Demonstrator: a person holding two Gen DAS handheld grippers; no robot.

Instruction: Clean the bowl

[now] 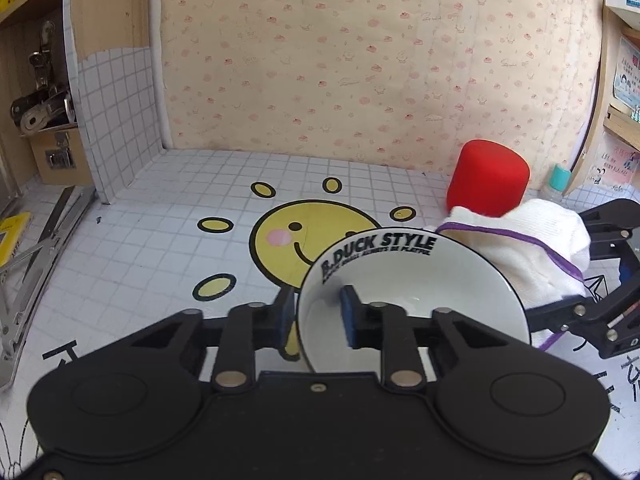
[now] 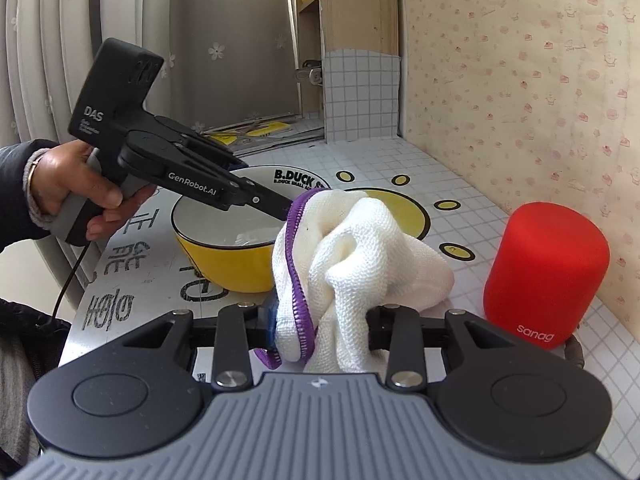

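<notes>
Centrally, the yellow ceramic bowl with a white inside [image 2: 224, 256] sits on the tiled sun-print surface [image 1: 152, 248], its rim clamped by the left gripper [image 1: 316, 320], one pad inside, one outside. Just beside it, the right gripper [image 2: 320, 330] is closed on a bunched white cloth with purple trim [image 2: 360, 256]. A red cylindrical speaker [image 2: 548, 276] stands near the cloth.

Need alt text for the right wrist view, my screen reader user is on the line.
The right gripper holds a bunched white cloth with purple trim beside a yellow ceramic bowl with a white inside, whose rim the left gripper clamps. A red cylindrical speaker stands at right on the tiled tabletop.
</notes>
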